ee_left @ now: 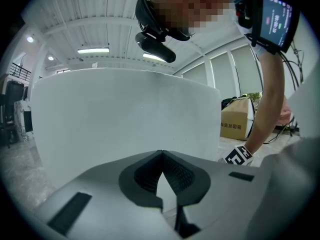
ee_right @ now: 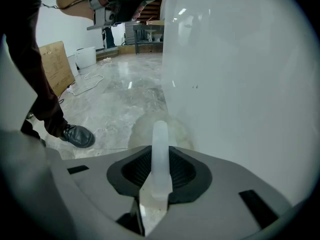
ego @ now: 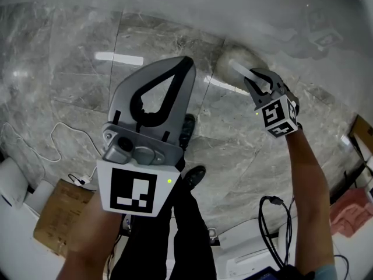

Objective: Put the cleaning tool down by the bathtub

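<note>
Brush handle (ee_right: pixel 160 134) betw. R tongs (ee_right: pixel 160 151)

The cleaning tool (ego: pixel 232 62) lies on the floor (ego: pixel 70 83) beside the bathtub (ego: pixel 245 7).

The grey marble floor (ego: pixel 70 86) carries the white bathtub (ego: pixel 233 4), a cardboard box (ego: pixel 58 217) and a loose white cable (ego: pixel 52 142).

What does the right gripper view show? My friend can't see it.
The right gripper holds the cleaning tool by its pale handle, its round head down by the floor beside the white bathtub. A black shoe stands at the left.
</note>
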`<move>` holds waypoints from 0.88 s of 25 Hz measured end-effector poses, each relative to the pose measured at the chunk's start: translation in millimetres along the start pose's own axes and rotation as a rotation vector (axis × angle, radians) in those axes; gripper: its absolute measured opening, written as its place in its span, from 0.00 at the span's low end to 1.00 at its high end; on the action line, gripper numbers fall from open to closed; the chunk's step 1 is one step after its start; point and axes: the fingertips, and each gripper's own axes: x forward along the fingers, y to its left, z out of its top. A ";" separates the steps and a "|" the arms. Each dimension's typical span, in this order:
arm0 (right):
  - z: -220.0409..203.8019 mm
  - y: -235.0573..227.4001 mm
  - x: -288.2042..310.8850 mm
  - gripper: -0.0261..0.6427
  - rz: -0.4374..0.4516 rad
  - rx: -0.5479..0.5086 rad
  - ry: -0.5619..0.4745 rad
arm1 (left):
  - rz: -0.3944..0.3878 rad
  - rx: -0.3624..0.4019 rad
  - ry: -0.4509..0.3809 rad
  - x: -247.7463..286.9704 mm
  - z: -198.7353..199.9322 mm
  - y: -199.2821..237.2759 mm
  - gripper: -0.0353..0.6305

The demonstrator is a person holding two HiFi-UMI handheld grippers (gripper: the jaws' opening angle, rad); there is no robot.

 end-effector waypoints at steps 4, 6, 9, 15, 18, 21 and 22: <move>0.1 -4.9 3.6 0.19 -0.015 -0.006 0.008 | 0.003 0.000 0.001 -0.4 -1.1 2.3 0.08; -1.2 -8.3 5.8 0.21 -0.023 -0.006 0.014 | 0.003 0.000 0.001 -0.1 -2.1 2.5 0.08; -1.4 -11.1 5.5 0.22 -0.031 -0.004 0.020 | 0.002 -0.001 0.000 -0.8 -1.5 2.6 0.08; 2.9 -7.8 -9.7 0.21 -0.053 0.013 0.010 | 0.002 -0.002 -0.011 -3.4 6.6 0.6 0.08; 12.5 -2.2 -23.2 0.21 -0.068 0.041 -0.018 | 0.003 -0.005 -0.024 -4.7 16.0 -2.6 0.08; 31.5 3.2 -44.4 0.20 -0.098 0.084 -0.062 | 0.004 -0.013 -0.037 -7.7 27.6 -6.3 0.08; 40.1 5.1 -52.8 0.20 -0.107 0.096 -0.083 | 0.006 -0.020 -0.040 -9.0 31.4 -7.7 0.08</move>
